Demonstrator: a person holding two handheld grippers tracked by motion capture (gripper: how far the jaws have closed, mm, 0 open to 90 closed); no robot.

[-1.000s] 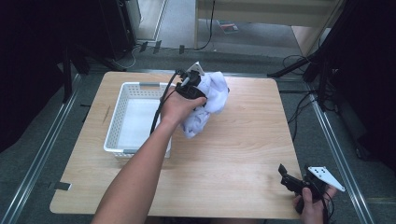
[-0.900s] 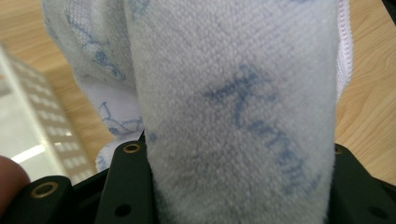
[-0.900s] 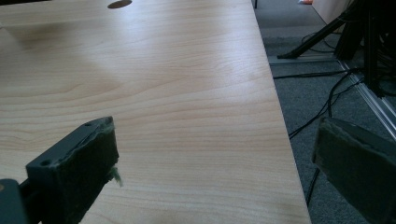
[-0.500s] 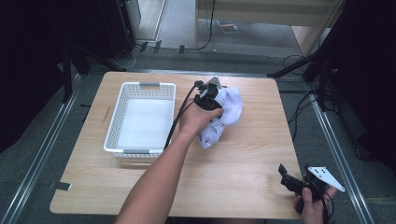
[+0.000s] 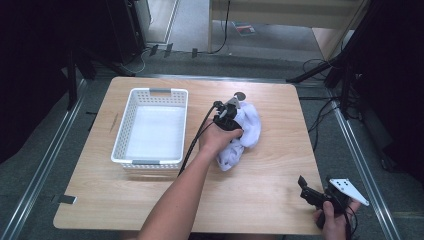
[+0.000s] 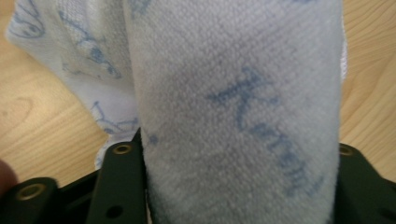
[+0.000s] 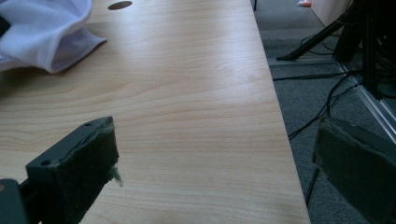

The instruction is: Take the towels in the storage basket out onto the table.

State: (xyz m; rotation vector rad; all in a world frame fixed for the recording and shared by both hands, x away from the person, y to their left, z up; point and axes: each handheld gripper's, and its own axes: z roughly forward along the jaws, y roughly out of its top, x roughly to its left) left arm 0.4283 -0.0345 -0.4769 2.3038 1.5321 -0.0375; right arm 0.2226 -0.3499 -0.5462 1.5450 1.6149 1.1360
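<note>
A white towel (image 5: 246, 134) with pale blue print lies bunched on the wooden table (image 5: 270, 190), right of the basket. My left gripper (image 5: 227, 117) is shut on the towel, and in the left gripper view a thick fold of towel (image 6: 238, 116) is pinched between the two black jaws. A corner of the towel (image 7: 46, 32) lies at the far left of the right gripper view. My right gripper (image 5: 310, 190) rests near the table's front right corner, open with nothing between its fingers (image 7: 79, 172).
A white plastic basket (image 5: 123, 131) stands on the left half of the table with nothing in it. The table's right edge (image 7: 280, 121) drops to grey floor with black cables (image 7: 322, 107) and stand legs. A round hole (image 5: 239, 95) sits near the far edge.
My left gripper has carried the towel from beside the basket's far right corner to the right and toward the person, down onto the table's middle. The right gripper has stayed put.
</note>
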